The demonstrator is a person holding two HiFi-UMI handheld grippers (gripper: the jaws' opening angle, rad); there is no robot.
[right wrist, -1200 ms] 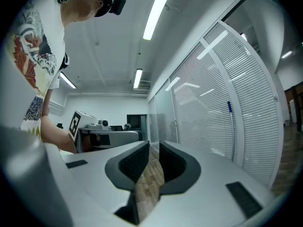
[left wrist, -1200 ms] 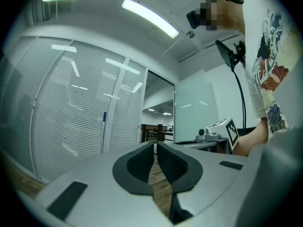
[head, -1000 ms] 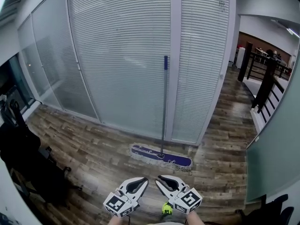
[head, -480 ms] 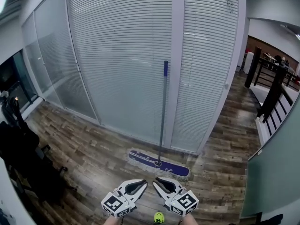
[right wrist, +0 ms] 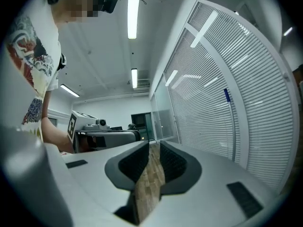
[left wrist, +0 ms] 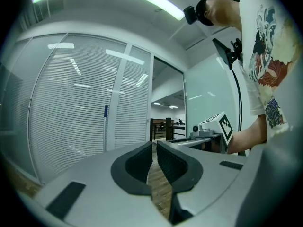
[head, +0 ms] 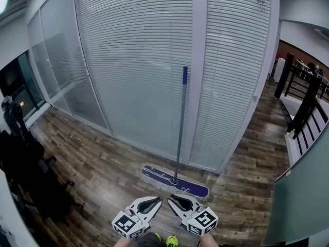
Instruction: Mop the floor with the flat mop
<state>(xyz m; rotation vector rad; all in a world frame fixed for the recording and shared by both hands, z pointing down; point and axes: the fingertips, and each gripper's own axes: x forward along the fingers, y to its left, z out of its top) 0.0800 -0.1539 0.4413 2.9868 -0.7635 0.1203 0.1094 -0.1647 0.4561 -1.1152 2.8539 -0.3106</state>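
While the left gripper (head: 159, 200) and right gripper (head: 171, 198) have their fingers (left wrist: 176, 163) together and empty, the flat mop (head: 180, 127) stands upright straight ahead, its pole slightly nearer the right gripper.

Office corridor: glass partition walls (head: 133, 71) with closed blinds, wood-look floor (head: 97, 163), ceiling strip lights (right wrist: 134, 11), dark railing (head: 303, 99) far right.
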